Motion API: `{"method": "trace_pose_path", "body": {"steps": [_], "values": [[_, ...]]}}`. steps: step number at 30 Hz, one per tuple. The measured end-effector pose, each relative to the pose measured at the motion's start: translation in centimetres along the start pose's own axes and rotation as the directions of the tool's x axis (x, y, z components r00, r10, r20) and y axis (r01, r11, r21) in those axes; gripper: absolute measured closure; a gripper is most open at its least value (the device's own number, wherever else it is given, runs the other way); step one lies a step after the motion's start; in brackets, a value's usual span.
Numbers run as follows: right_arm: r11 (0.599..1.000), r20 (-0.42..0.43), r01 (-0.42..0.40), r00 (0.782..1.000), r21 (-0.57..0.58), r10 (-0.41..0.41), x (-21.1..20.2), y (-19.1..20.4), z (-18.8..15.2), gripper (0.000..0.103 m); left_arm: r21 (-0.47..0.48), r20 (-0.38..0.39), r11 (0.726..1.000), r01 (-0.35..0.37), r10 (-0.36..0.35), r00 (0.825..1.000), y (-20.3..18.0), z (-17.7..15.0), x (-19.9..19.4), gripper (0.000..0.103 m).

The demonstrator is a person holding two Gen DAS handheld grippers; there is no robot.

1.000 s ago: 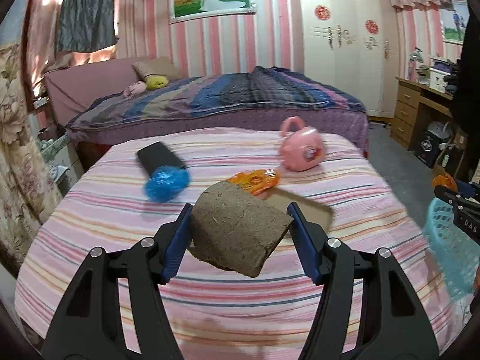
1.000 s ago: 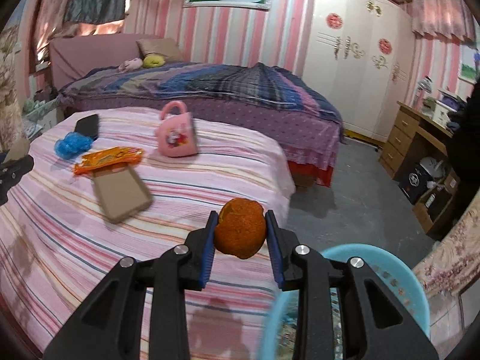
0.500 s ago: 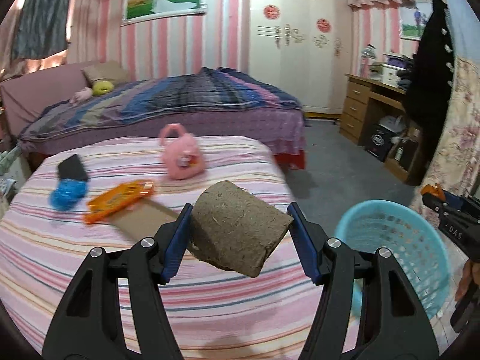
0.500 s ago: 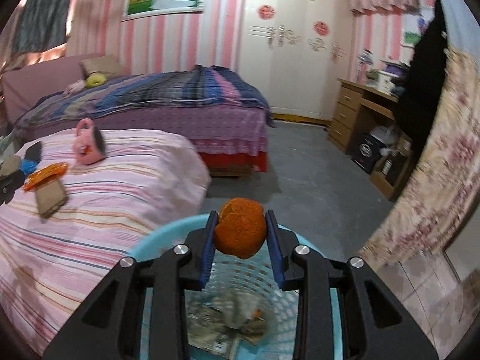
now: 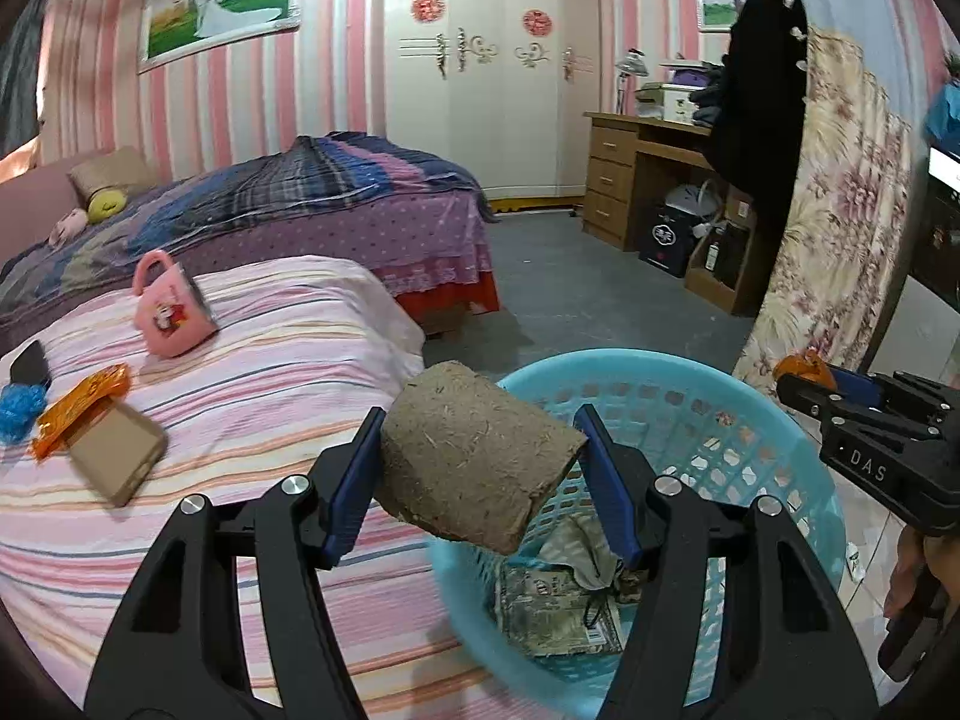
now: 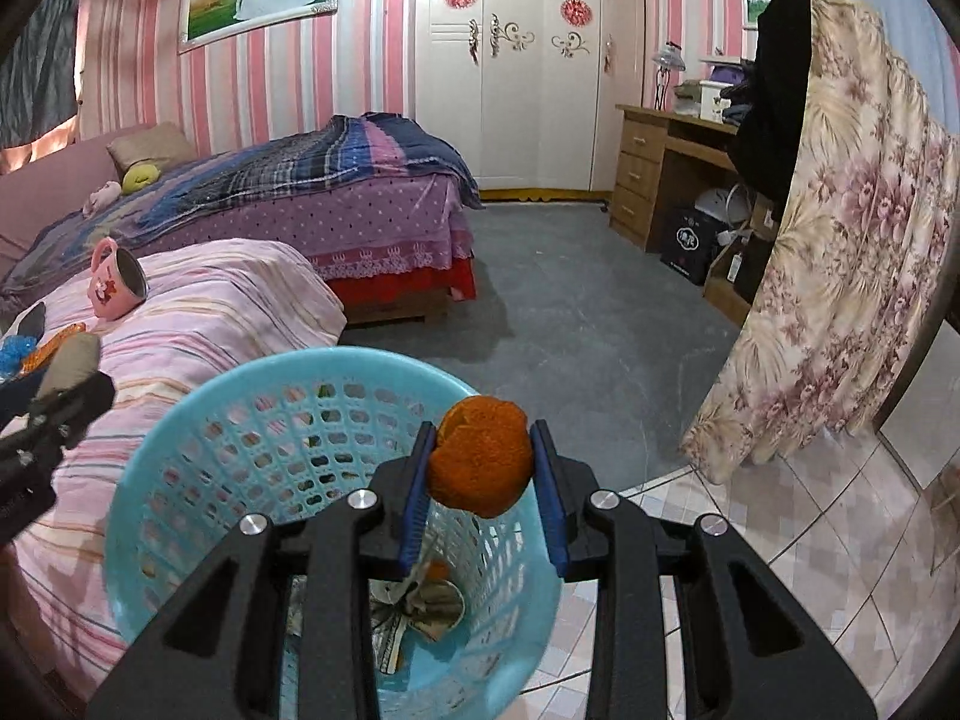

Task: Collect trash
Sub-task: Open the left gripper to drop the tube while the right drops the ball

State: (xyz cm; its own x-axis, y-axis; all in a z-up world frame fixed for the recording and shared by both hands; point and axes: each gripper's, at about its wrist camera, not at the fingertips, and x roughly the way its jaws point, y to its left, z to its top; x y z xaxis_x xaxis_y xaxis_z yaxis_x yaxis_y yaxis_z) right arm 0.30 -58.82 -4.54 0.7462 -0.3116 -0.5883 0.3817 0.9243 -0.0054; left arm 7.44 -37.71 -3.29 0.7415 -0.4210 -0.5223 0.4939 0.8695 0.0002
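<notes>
1. The left gripper, at lower centre of its own view, clamps a brown fibrous block between its blue pads, jaws spread fairly wide around it; the block hangs over the near-left rim of a light blue plastic basket.
2. The right gripper, at lower centre of its own view, pinches a piece of orange peel with its jaws set narrow; the peel sits above the far-right rim of the same basket.
3. Crumpled paper trash lies at the bottom of the basket, seen through both views.
4. In the left view the right gripper enters from the right edge, with the orange peel at its tip and a hand showing below it.
5. A striped pink bedspread fills the left of the frame, touching the basket's side.
6. On it, at centre left, a pink mug lies tipped over.
7. Farther left lie an orange wrapper, a brown cardboard piece, a blue ball-like object and a dark flat object, clustered near one another.
</notes>
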Motion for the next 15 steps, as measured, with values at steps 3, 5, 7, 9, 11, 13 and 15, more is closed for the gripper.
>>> {"method": "trace_pose_path", "body": {"steps": [3, 5, 7, 9, 11, 13, 15], "values": [[1.0, 0.004, 0.003, 1.0, 0.006, -0.003, 0.0, -0.7, 0.1, 0.071, 0.0, -0.003, 1.0, 0.013, -0.013, 1.0, -0.6, 0.1, 0.6, 0.041], [1.0, 0.004, 0.004, 1.0, 0.006, -0.004, 0.0, -0.2, -0.2, 0.071, 0.001, -0.005, 1.0, 0.012, -0.012, 1.0, -0.7, 0.1, 0.8, 0.039], [1.0, 0.002, 0.006, 1.0, -0.003, -0.006, 0.2, 0.1, -0.3, 0.071, 0.009, -0.008, 1.0, 0.013, -0.013, 1.0, -0.9, 0.1, 1.1, 0.036], [1.0, 0.001, 0.008, 1.0, -0.008, -0.008, 0.3, 0.2, -0.3, 0.071, 0.018, -0.002, 1.0, -0.006, 0.006, 1.0, -0.7, 0.2, 1.1, 0.024], [1.0, 0.004, 0.011, 1.0, -0.011, -0.011, 0.1, 0.0, -0.3, 0.071, 0.006, 0.013, 0.999, -0.033, 0.033, 0.999, 0.1, 0.4, 0.9, 0.016], [1.0, 0.006, 0.011, 1.0, -0.006, -0.011, 0.4, 0.9, 0.0, 0.071, -0.016, 0.009, 0.999, -0.039, 0.039, 0.999, 1.2, 0.7, 0.8, 0.012], [1.0, 0.013, 0.009, 1.0, -0.001, -0.009, 0.3, 1.1, 0.1, 0.071, -0.034, 0.002, 0.998, -0.053, 0.053, 0.999, 2.4, 1.0, 0.7, 0.011]]}}
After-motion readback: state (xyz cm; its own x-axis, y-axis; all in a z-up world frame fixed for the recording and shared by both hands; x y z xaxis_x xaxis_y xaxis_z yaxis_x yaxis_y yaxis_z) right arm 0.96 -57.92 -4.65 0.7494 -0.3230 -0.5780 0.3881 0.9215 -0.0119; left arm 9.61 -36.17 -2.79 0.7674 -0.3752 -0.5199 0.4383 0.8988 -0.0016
